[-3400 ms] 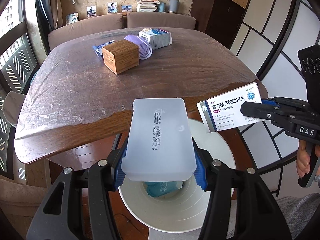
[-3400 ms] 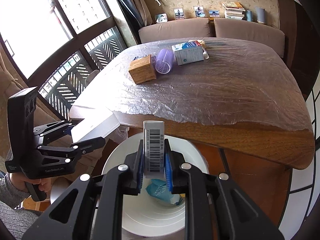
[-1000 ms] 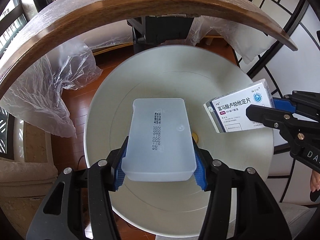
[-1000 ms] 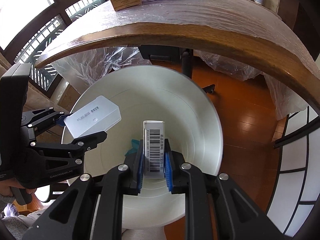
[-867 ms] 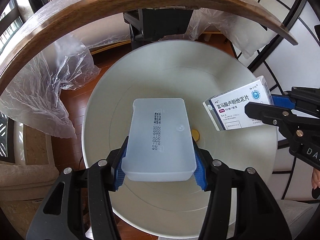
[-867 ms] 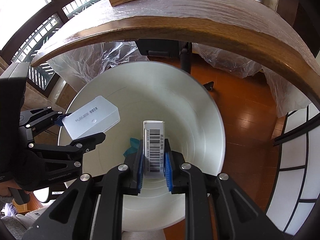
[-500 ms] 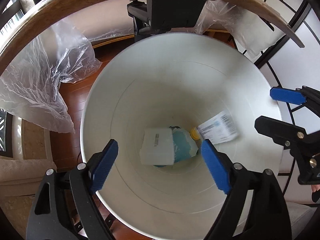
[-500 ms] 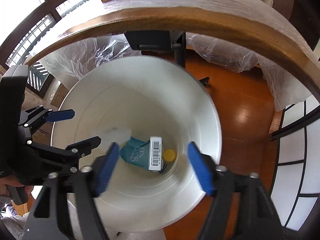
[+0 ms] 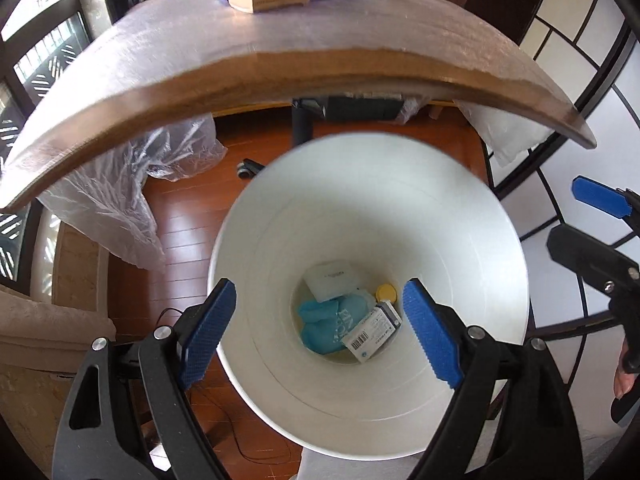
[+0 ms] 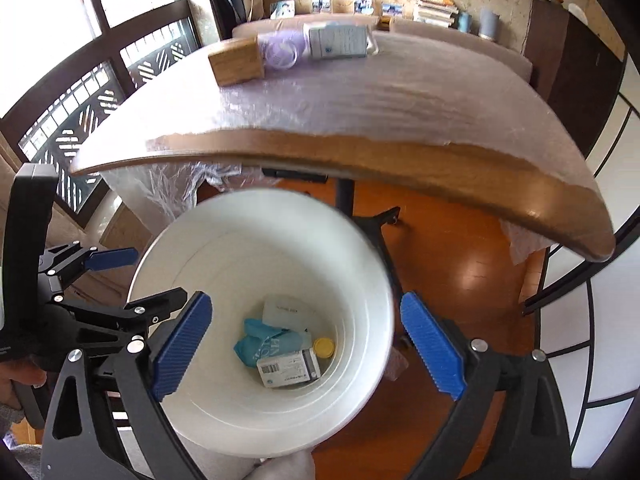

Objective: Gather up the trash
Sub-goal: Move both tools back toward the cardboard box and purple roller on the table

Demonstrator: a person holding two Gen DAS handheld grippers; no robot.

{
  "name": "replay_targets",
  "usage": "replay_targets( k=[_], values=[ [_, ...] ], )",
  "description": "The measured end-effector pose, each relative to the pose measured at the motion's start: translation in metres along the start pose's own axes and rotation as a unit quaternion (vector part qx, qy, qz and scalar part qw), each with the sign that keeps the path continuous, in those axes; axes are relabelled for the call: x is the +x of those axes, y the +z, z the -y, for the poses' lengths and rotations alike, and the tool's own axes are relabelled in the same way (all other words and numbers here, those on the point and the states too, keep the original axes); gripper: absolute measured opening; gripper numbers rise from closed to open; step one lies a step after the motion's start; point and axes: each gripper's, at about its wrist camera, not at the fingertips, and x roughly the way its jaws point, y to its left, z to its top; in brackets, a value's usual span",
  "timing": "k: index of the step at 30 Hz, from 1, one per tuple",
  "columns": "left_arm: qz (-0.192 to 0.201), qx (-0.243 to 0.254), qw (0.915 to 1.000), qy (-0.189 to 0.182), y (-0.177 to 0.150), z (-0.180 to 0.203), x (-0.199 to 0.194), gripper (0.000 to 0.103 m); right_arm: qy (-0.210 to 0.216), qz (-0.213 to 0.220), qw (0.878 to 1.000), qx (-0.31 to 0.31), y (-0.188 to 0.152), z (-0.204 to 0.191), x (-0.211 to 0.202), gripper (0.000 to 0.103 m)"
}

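Both grippers, left gripper (image 9: pixel 320 332) and right gripper (image 10: pixel 304 346), spread and empty over the white bin (image 9: pixel 500 280) at lower centre, boxes (image 9: pixel 372 332) at its bottom; more trash (image 10: pixel 238 60) on table (image 10: pixel 360 100), upper frame.

white bin (image 9: pixel 460 216), medicine box (image 9: pixel 374 332) and translucent box (image 9: pixel 331 280) inside

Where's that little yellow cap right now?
The yellow cap lies at the bottom of the white bin, beside the barcoded medicine box and teal pouch.
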Motion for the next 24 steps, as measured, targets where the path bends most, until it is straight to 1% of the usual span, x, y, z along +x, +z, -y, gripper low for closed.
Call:
replay_targets(
  k=[1,3,5,6,7,8,9,10,11,13,14,16,18,21,24],
  values=[
    [0.012,-0.002,0.9999,0.012,0.003,0.001,-0.009,0.087,-0.004,0.021,1.0,0.0,0.003,0.0,-0.011,0.099],
    [0.049,-0.007,0.9985,0.021,0.009,0.003,-0.031,0.087,-0.02,0.078,0.997,-0.005,0.008,0.002,-0.037,0.099],
    [0.094,-0.019,0.9949,0.029,0.016,0.005,-0.053,0.102,-0.028,0.131,0.991,-0.008,0.016,0.002,-0.06,0.099],
    [0.119,-0.027,0.9921,0.027,0.021,0.004,-0.064,0.102,-0.027,0.149,0.988,-0.004,0.021,0.004,-0.069,0.099],
    [0.135,-0.038,0.99,0.02,0.027,0.004,-0.071,0.102,-0.026,0.166,0.986,0.005,0.026,0.007,-0.077,0.099],
    [0.141,-0.048,0.9887,0.018,0.033,0.002,-0.075,0.102,-0.023,0.179,0.983,0.014,0.03,0.01,-0.083,0.099],
    [0.145,-0.061,0.9873,0.025,0.039,0.001,-0.078,0.102,-0.014,0.191,0.981,0.019,0.034,0.014,-0.087,0.099],
    [0.149,-0.064,0.9863,0.032,0.044,0.0,-0.08,0.102,-0.004,0.195,0.981,0.021,0.04,0.018,-0.09,0.099],
    [0.154,-0.06,0.9858,0.029,0.049,-0.002,-0.082,0.102,-0.003,0.193,0.981,0.022,0.047,0.022,-0.09,0.099],
    [0.166,-0.055,0.9846,0.001,0.057,-0.006,-0.086,0.102,-0.022,0.176,0.984,0.011,0.062,0.024,-0.085,0.099],
    [0.167,-0.058,0.9842,0.0,0.061,-0.01,-0.086,0.102,-0.033,0.172,0.985,0.001,0.069,0.022,-0.082,0.099],
    [0.167,-0.058,0.9842,0.013,0.072,-0.015,-0.086,0.102,-0.042,0.175,0.983,-0.022,0.082,0.02,-0.078,0.099],
    [0.164,-0.045,0.9854,0.004,0.08,-0.022,-0.084,0.102,-0.037,0.175,0.983,-0.035,0.096,0.018,-0.071,0.099],
    [0.167,-0.028,0.9854,0.016,0.095,-0.025,-0.079,0.102,-0.036,0.177,0.983,-0.035,0.118,0.019,-0.059,0.099],
    [0.16,-0.012,0.9869,0.015,0.115,-0.027,-0.067,0.102,-0.034,0.159,0.987,-0.009,0.145,0.027,-0.038,0.099]
  ],
)
